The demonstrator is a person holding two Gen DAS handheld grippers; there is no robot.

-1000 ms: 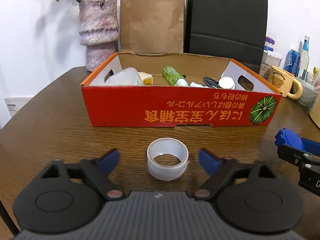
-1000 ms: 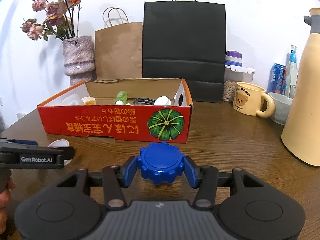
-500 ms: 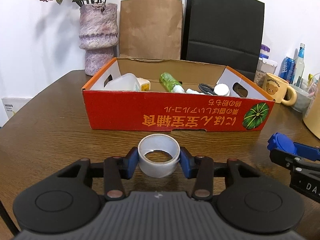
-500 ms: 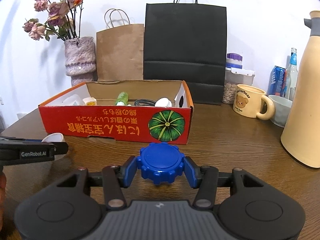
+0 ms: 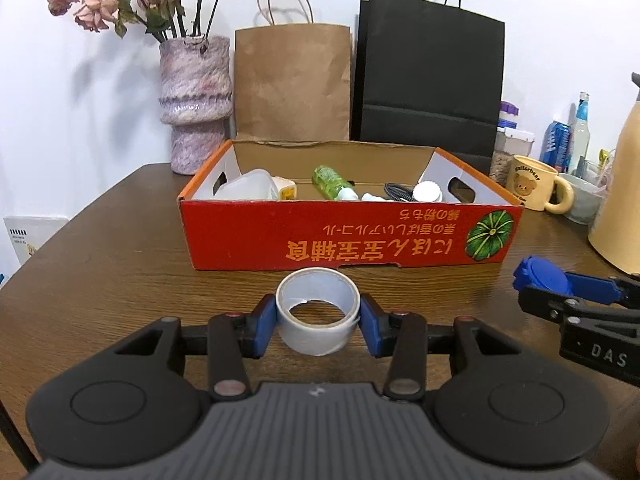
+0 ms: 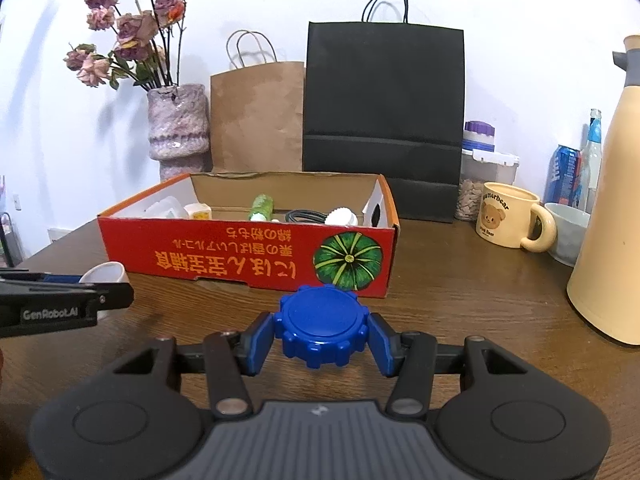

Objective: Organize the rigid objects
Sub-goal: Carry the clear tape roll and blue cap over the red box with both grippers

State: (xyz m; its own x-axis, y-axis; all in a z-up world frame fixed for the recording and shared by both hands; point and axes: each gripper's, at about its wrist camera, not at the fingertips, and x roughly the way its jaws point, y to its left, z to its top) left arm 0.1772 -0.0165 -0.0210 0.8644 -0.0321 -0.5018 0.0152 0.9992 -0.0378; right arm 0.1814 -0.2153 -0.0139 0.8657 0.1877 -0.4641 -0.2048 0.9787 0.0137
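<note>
Left wrist view: left gripper clamped on white tape roll, held before the red cardboard box, right wrist view: right gripper clamped on blue lid, above the wooden table

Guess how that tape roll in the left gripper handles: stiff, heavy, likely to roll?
The tape roll looks nearly used up, a thin hollow ring, so probably light and liable to squash under the left gripper. Its wall already looks slightly uneven. Set on its edge, it would likely roll on the table.
</note>
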